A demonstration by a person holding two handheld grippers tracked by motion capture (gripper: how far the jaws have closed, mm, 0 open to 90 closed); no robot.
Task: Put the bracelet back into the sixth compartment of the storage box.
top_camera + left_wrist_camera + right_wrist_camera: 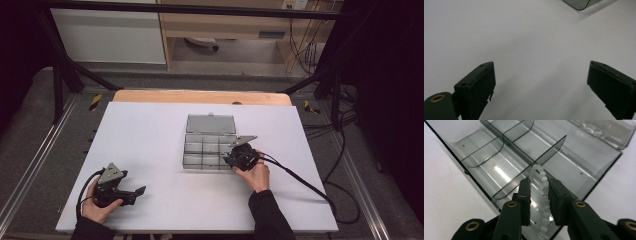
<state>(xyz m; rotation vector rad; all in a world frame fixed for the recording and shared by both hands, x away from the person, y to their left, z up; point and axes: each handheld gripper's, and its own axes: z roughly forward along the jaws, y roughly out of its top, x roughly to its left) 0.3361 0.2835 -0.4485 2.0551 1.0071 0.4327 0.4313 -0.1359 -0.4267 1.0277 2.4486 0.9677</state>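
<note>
Resting near the table's [150, 140] front-left corner, the left gripper [131, 194] lay in the person's left hand [97, 210] with its jaws spread wide over bare white surface, holding nothing. Further right stood the clear compartment box [210, 147], its lid [210, 123] folded back. At its front-right compartment the right gripper [539, 192] hovered with jaws slightly parted; the white bead bracelet [543, 202] hung between them, and whether the pads touched it could not be told. The bracelet's top end leaned against a grey divider [534, 167]. My judgement: it could snag on that divider and straddle two compartments, or catch a pad and drag out on withdrawal.
</note>
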